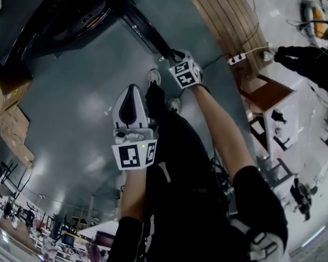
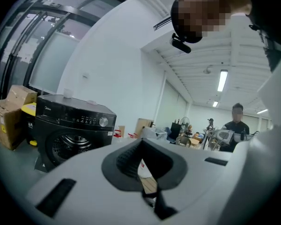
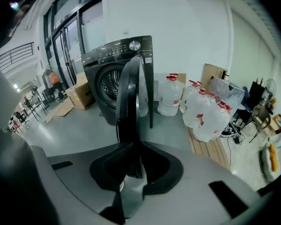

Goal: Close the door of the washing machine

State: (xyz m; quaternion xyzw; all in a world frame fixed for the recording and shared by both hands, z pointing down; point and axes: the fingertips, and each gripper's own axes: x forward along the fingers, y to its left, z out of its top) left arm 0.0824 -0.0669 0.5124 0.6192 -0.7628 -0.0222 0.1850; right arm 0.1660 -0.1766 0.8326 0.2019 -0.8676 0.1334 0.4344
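1. Here the step in hand is the grasp on the open door (image 3: 131, 93) of the washer (image 3: 110, 62). The door stands swung wide and edge-on in the right gripper view, with the drum mouth uncovered behind it.
2. The right gripper (image 1: 173, 55) meets the door at its free edge, well apart from the washer's front. Its fingers (image 3: 110, 165) are clenched on that edge, one pad against each face of the panel.
3. The left gripper (image 1: 132, 91) hangs over the floor (image 1: 82, 119), beside the person's legs, and touches nothing. Its fingers (image 2: 124, 165) are drawn almost together, with only a thin slit between them, and they hold nothing.
4. Judged from the door's position, the closing swing is not yet done. The next move calls for carrying the held edge in an arc about the hinge, toward the drum mouth. The grip should stay square on the panel so the rim does not slip out.
5. The swing probably needs a last firm press against the washer's front, so that the latch catches before the fingers let go.
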